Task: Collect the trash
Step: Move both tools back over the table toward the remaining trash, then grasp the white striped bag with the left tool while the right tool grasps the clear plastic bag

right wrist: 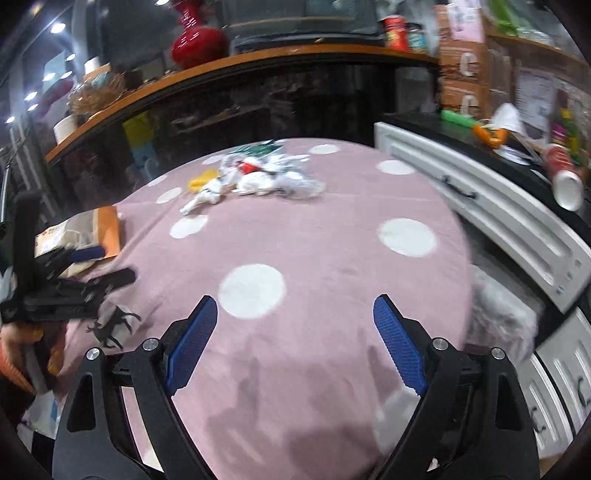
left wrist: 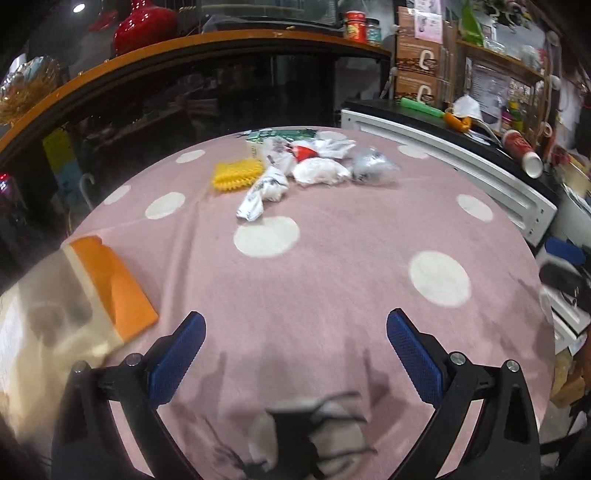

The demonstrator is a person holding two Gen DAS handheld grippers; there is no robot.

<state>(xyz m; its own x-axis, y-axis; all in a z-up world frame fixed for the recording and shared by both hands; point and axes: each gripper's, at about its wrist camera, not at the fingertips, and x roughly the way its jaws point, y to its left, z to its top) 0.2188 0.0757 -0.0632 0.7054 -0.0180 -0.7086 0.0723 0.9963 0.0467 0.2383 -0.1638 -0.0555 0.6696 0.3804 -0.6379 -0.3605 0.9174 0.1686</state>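
A heap of trash lies at the far side of the pink dotted cloth: crumpled white papers, a red scrap, a yellow ridged piece, a grey foil wad and green wrappers. The right wrist view shows the same heap, blurred. My left gripper hovers open over the near part of the cloth, nothing between its blue pads. My right gripper is open too, empty, well short of the heap. The left gripper also appears at the left edge of the right wrist view.
An orange and cream bag lies at the cloth's left edge. A white drawer unit borders the right side, with a red paper cup and clutter on its dark top. A wooden-edged counter with a red vase runs behind.
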